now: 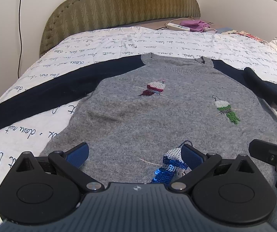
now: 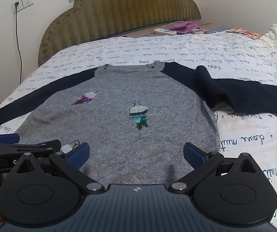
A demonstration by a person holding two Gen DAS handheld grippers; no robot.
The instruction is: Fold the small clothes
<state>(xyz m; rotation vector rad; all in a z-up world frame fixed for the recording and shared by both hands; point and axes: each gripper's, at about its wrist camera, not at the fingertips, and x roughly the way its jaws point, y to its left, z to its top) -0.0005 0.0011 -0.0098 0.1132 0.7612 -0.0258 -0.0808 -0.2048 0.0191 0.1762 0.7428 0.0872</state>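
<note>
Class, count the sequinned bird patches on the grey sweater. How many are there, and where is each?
3. A pink one sits on the chest, a green one towards the sweater's right side, and a blue one near the hem, partly hidden behind the left gripper.

The sweater [image 1: 157, 116] is a soft, matt grey knit with a slightly fuzzy, ribbed neckline; its navy sleeves [image 2: 244, 94] look like a denser, matt knit. Three sequin motifs [image 1: 169, 166] on its front are glossy and scaly, catching light in blue, green and pink. The bedspread [image 2: 177, 50] is thin white cloth, crinkled, printed with dark script. The headboard [image 1: 123, 5] is olive fabric with a woven zigzag texture and studded edging. The left gripper [image 1: 136, 152] and right gripper [image 2: 136, 152] are matt black plastic with shiny metal pivot pins, ridged grey housings and blue, finely textured rubbery pads [image 2: 193, 153]. At the bed's far edge lies a glossy white plastic power strip [image 2: 164, 31].
</note>
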